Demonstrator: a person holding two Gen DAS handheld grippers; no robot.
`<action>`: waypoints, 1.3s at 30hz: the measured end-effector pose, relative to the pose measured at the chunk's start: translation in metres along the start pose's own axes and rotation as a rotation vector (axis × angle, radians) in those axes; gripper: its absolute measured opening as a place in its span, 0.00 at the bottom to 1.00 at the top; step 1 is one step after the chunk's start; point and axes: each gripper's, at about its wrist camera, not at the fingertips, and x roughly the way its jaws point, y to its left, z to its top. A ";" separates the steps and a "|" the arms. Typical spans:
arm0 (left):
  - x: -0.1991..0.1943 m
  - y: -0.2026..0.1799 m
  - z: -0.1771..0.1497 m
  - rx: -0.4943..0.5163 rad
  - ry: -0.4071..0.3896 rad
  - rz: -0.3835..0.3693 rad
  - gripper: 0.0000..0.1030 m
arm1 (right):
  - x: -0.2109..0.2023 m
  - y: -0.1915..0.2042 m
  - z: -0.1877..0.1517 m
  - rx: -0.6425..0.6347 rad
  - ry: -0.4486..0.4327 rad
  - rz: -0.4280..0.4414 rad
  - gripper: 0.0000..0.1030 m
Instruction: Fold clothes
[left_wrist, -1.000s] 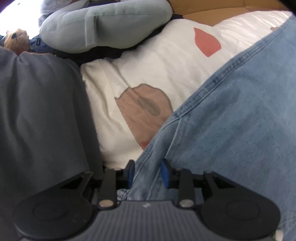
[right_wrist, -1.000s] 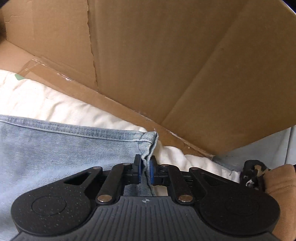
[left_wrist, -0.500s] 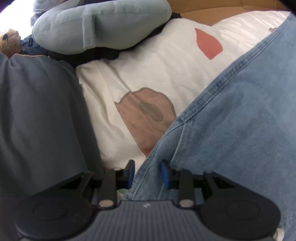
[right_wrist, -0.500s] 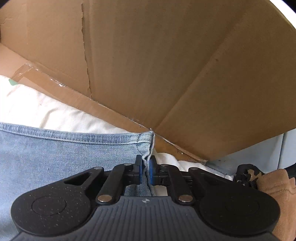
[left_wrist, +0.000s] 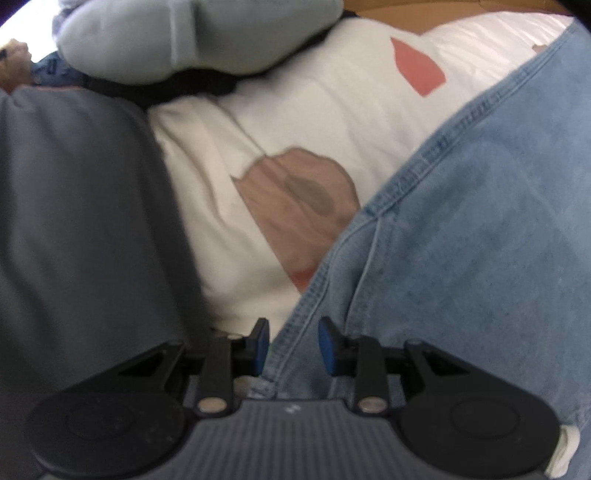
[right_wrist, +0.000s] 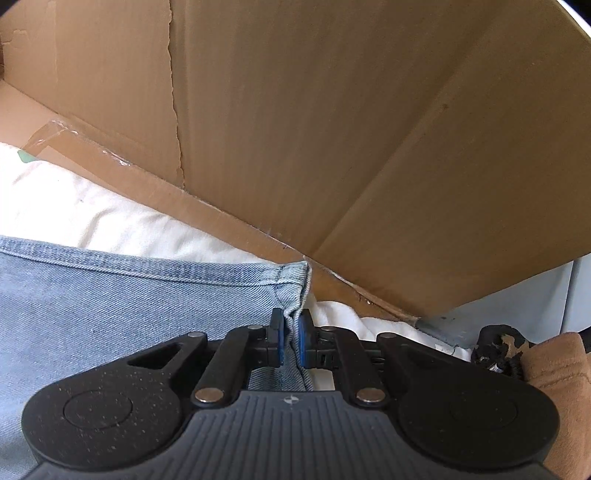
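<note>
Light blue jeans (left_wrist: 461, 229) lie over a white bedsheet (left_wrist: 295, 110) printed with brown and red patches. My left gripper (left_wrist: 293, 345) has a thick seamed edge of the jeans filling the gap between its blue pads (left_wrist: 260, 341) and holds it. In the right wrist view the jeans (right_wrist: 129, 295) end in a hemmed corner. My right gripper (right_wrist: 291, 341) is shut on that corner, which stands up between the narrow jaws.
A dark grey garment (left_wrist: 81, 229) lies to the left of the jeans, with a pale blue-grey cushion (left_wrist: 192, 33) behind it. A cardboard wall (right_wrist: 332, 129) rises close behind the right gripper. A brown soft item (right_wrist: 554, 369) sits at the right edge.
Both grippers keep their hold on the jeans. The left view has shifted slightly, the sheet's patches sliding right. The right view has tilted back down a little along the cardboard.
</note>
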 end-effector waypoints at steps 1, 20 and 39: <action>0.002 0.001 -0.001 -0.002 0.005 -0.003 0.31 | -0.001 0.001 0.001 0.000 0.000 0.003 0.05; 0.005 -0.003 -0.004 0.026 -0.013 0.149 0.05 | -0.008 0.002 0.007 0.031 -0.047 -0.013 0.05; 0.028 -0.003 0.001 -0.065 0.003 0.225 0.06 | 0.017 0.008 0.016 0.097 -0.021 -0.005 0.04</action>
